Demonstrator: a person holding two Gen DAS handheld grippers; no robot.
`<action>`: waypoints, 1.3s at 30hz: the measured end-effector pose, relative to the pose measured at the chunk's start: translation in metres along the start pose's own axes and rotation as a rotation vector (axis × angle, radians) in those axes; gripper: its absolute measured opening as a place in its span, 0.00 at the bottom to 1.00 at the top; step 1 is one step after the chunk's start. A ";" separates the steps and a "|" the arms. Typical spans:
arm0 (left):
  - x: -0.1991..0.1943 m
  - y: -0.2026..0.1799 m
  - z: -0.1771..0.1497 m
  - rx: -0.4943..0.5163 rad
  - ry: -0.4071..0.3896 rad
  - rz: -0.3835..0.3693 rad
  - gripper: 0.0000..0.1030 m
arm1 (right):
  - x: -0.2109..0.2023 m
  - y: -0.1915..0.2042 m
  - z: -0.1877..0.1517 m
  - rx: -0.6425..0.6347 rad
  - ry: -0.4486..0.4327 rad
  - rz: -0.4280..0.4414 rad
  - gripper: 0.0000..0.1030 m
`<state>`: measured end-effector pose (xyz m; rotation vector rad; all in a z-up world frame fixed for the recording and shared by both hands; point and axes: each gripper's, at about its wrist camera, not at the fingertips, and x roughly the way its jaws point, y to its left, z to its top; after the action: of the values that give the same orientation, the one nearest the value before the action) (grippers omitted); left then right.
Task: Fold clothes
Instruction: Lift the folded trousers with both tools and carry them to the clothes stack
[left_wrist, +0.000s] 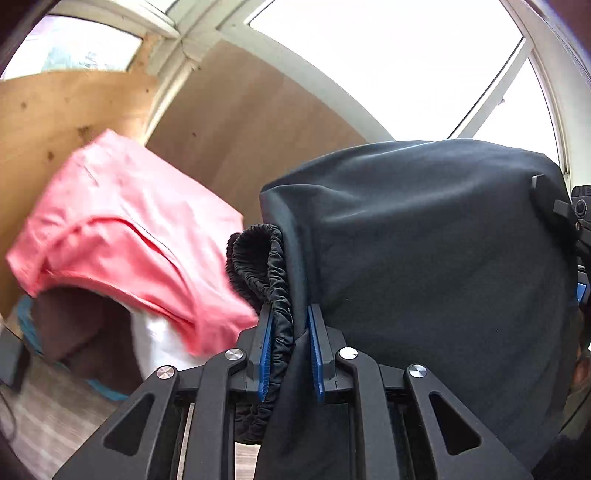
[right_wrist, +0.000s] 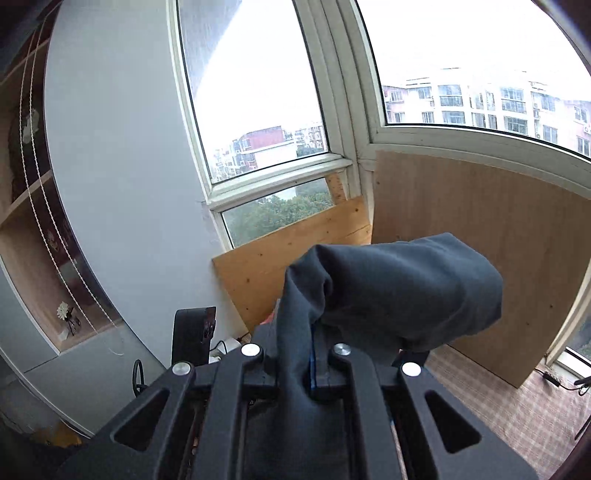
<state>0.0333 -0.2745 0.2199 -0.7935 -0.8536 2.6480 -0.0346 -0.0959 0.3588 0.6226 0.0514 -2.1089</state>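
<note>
My left gripper (left_wrist: 290, 332) is shut on a dark grey garment (left_wrist: 424, 258), clamping its gathered black elastic waistband (left_wrist: 266, 258) between the blue pads; the cloth hangs in the air to the right. My right gripper (right_wrist: 295, 347) is shut on the same dark grey garment (right_wrist: 388, 288), which bunches over the fingers and hides the tips. The right gripper's black body shows at the far right of the left wrist view (left_wrist: 580, 210).
A pile of clothes lies at the left: a pink garment (left_wrist: 122, 229) on top, brown cloth (left_wrist: 74, 332) and white cloth (left_wrist: 159, 343) under it. Plywood boards (right_wrist: 480, 251) lean under the windows (right_wrist: 258, 92). A shelf unit (right_wrist: 33, 221) stands left.
</note>
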 end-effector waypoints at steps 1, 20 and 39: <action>-0.015 0.009 0.013 0.009 -0.022 0.023 0.16 | 0.011 0.010 0.010 -0.005 -0.012 0.014 0.08; 0.072 0.123 0.116 0.297 0.104 0.578 0.15 | 0.209 -0.144 -0.070 0.378 0.349 -0.013 0.13; 0.124 0.089 0.093 0.494 0.260 0.470 0.18 | 0.214 -0.235 -0.058 0.700 0.193 0.135 0.18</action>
<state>-0.1268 -0.3412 0.1776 -1.2704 0.0750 2.8503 -0.2936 -0.1063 0.1665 1.2001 -0.6270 -1.9054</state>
